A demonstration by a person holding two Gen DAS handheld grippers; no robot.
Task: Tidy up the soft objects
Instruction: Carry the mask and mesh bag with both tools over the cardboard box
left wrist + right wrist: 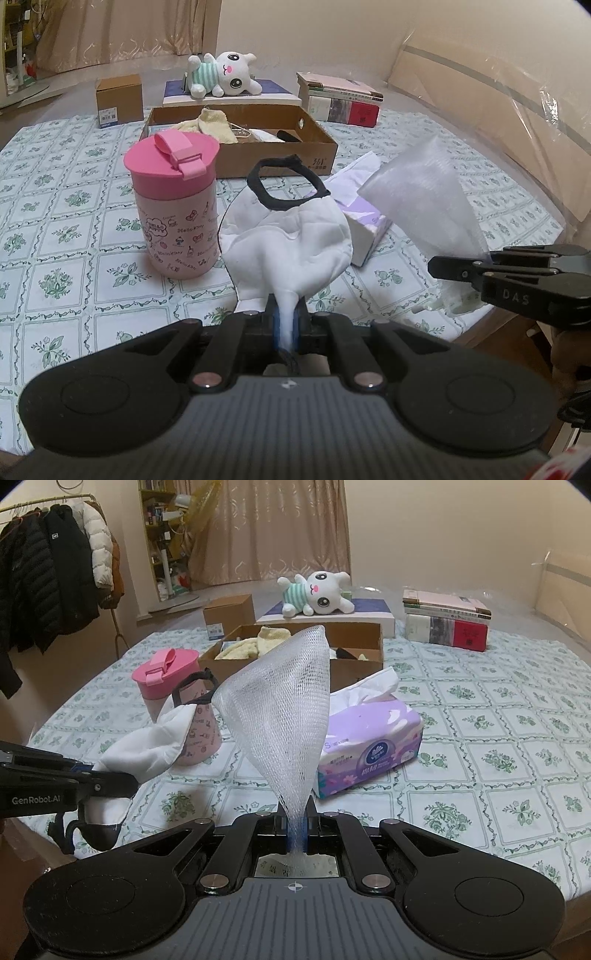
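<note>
My left gripper (284,325) has its fingers (300,325) pinched tight on a white face mask (288,251) with black ear loops. The mask stands up from the pinch and spreads out above it, 1 black loop (286,181) arching at its top; seen from my right wrist, another part of the mask droops below the fingers with a 2nd black loop. It is lifted clear of the tabletop (74,266), which wears a white cloth with green flower squares.

My right gripper (295,827) has its fingers (312,823) clamped on the narrow end of a white mesh net sleeve (284,716). The net fans upward into a wide cone and hangs in the air in front of a purple tissue pack (369,749), which lies on the cloth with a white tissue poking from its top.

The 2 grippers sit side by side, near each other but apart; mask and net do not touch.

A pink lidded cup (173,206) stands upright on the cloth just left of the mask. Behind it lies an open cardboard box (240,147) holding pale yellow socks (210,123) and something black. Farther back, a small closed brown carton (119,96) sits at the left, a white plush toy (221,74) in a green striped shirt lies on a flat white and blue box, and a stack of books (340,98) rests at the right. Dark and white jackets (48,572) hang on a rail at the far left of the room.
</note>
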